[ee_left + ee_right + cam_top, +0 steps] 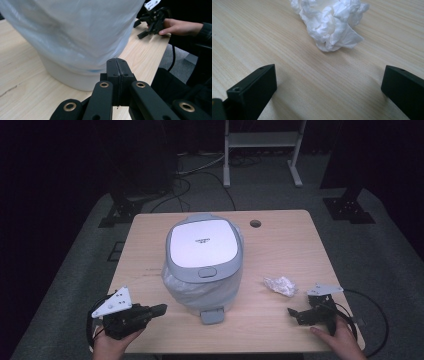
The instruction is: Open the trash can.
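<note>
High view looks down on the table (280, 245); both gripper views skim its wood close up.

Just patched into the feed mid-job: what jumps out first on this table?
The white pedal bin, lid shut and a clear liner bunched around its body, stands mid-table and dominates. To its right lies a crumpled white wad of plastic, with the right tongs open just short of it. The left tongs are shut and empty beside the bin's base.
</note>
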A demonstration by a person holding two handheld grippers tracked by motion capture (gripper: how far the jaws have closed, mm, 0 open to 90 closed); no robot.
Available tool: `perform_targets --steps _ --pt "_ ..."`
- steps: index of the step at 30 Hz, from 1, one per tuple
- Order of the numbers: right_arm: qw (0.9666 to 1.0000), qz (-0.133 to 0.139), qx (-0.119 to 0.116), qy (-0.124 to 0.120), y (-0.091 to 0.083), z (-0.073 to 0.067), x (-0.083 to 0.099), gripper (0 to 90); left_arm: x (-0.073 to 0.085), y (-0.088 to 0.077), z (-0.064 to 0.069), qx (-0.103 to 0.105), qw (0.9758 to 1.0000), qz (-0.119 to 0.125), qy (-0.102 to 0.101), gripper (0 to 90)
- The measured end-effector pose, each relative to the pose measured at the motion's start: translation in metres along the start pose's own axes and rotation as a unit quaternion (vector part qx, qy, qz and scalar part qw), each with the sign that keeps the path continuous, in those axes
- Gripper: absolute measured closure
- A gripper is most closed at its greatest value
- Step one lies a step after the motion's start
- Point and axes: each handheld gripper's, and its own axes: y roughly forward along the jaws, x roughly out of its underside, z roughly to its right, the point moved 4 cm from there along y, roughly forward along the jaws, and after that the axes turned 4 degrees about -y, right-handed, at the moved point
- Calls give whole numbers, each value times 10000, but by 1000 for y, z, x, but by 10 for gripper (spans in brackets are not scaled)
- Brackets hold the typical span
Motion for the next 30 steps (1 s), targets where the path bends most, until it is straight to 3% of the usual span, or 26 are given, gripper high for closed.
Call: perform_targets --steps 17,30 --pt "10000 2 -2 3 0 0 0 0 -36 -16 15 77 9995 309 90 900" --pt "10000 2 -2 1 0 0 0 0 -67 -9 22 306 9980 494 230 900"
